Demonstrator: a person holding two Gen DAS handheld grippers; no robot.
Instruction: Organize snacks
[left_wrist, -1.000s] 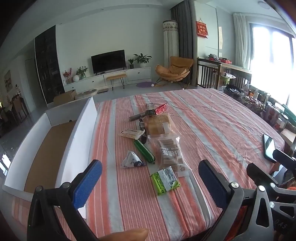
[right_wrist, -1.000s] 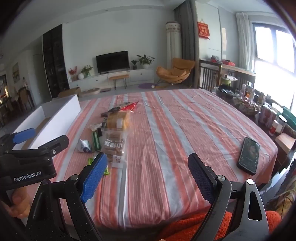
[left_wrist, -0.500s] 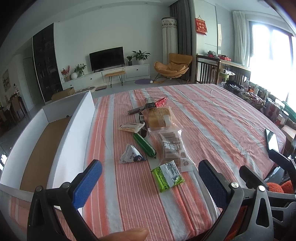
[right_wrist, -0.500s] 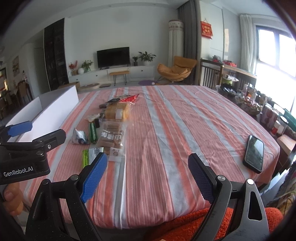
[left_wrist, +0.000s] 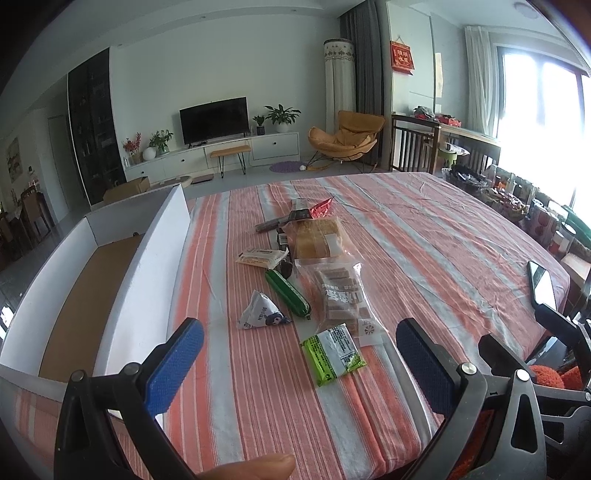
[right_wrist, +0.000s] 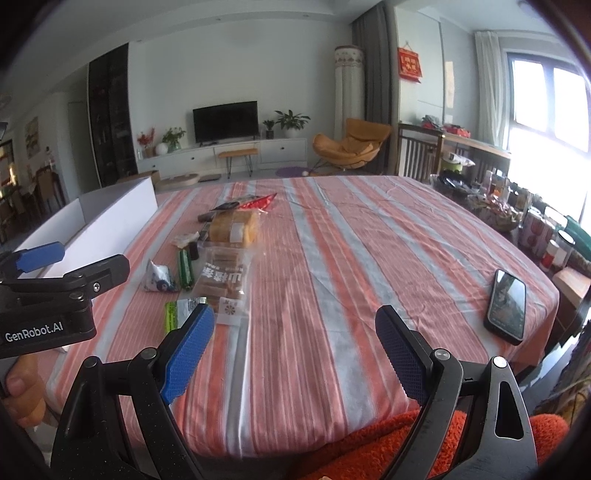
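Several snack packets lie in a row on the striped tablecloth (left_wrist: 424, 236): a light green packet (left_wrist: 332, 352), a clear bag of brown wafers (left_wrist: 341, 295), a white triangular packet (left_wrist: 262, 312), a dark green stick (left_wrist: 288, 293), a bread bag (left_wrist: 317, 236) and a red wrapper (left_wrist: 320, 208). A white open box (left_wrist: 147, 266) with a brown floor stands at the left. My left gripper (left_wrist: 299, 362) is open and empty, just short of the light green packet. My right gripper (right_wrist: 295, 343) is open and empty, to the right of the snacks (right_wrist: 221, 277).
A black phone (right_wrist: 506, 304) lies near the table's right edge. Jars and baskets (right_wrist: 517, 218) crowd a side surface beyond that edge. An orange cloth (right_wrist: 406, 443) lies below the table's front edge. The left gripper body (right_wrist: 48, 291) shows at the right wrist view's left.
Both grippers have moved forward over the table toward the snacks, which now look closer. Both stay open and empty.
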